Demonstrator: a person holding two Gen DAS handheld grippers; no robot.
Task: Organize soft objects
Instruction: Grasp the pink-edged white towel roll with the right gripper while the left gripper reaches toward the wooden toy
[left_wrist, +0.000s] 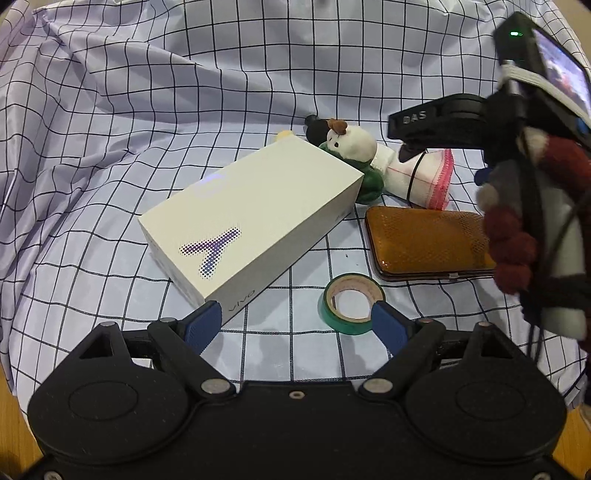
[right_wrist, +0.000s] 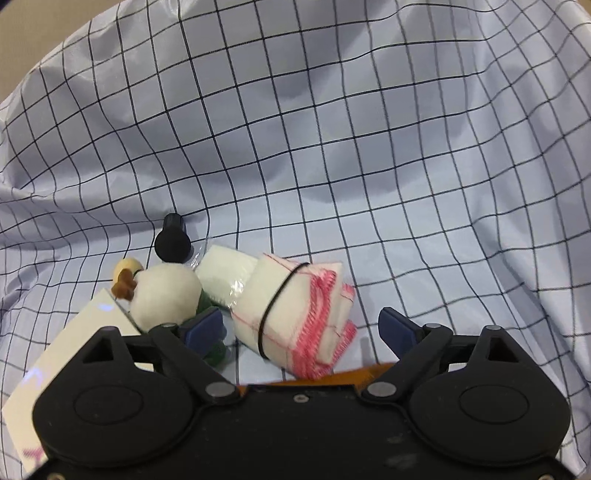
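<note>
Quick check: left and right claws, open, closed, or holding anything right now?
Left claw: open, holding nothing, above the checked cloth.
Right claw: open, empty, straddling the banded cloth bundle.

In the right wrist view, the white box (right_wrist: 74, 347) at lower left runs behind the right hand-held gripper (right_wrist: 301, 326) body, and the orange case (right_wrist: 365, 371) shows only as a sliver. In the left wrist view, that case (left_wrist: 428, 242) is partly covered at right by a gloved hand (left_wrist: 532, 229), itself cut off by the frame edge.
</note>
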